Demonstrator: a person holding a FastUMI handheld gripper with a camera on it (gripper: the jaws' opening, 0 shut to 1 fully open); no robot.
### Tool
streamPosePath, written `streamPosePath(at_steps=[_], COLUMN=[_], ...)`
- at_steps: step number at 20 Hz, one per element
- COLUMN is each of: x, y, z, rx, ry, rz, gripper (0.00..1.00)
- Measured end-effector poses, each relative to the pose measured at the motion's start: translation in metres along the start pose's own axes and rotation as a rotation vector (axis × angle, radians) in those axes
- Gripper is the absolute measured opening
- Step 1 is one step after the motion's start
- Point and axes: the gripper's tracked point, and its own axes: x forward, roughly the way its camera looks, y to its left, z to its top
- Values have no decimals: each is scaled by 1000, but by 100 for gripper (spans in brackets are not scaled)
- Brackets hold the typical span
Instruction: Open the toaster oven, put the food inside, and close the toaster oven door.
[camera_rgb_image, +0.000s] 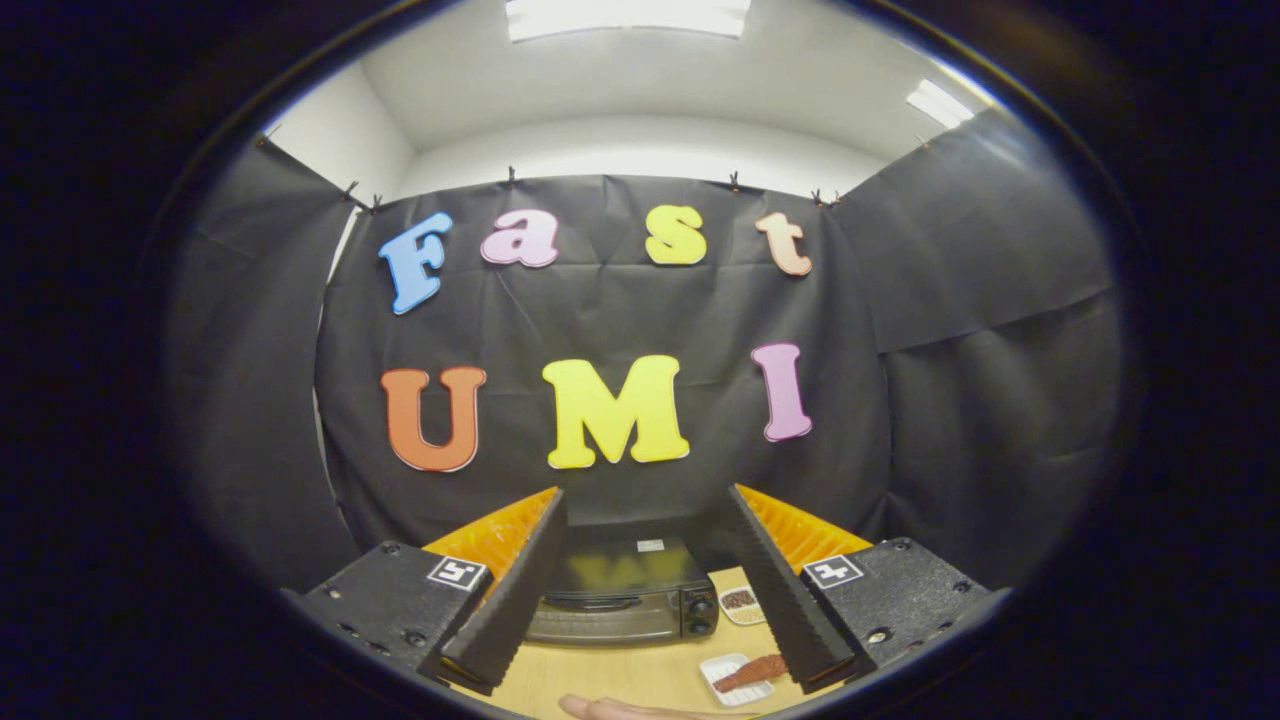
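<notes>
Currently our gripper (640, 505) is spread wide and empty. We see the black boxy toaster oven (620, 600) straight ahead between the fingers, door shut.

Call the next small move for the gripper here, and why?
Probably lower and advance toward the toaster oven door handle. The door looks shut, and the gripper is open, holding nothing, with the oven beyond its fingers. The food sits on a white tray near the right finger, so it cannot go in until the door is opened.
</notes>
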Motion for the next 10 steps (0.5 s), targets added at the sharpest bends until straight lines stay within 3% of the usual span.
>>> streamPosePath(at_steps=[5, 10], x=[62, 135], y=[13, 32], z=[-48, -127], rx=[9, -14], ry=[96, 262], rz=[-7, 2], gripper=[100, 100])
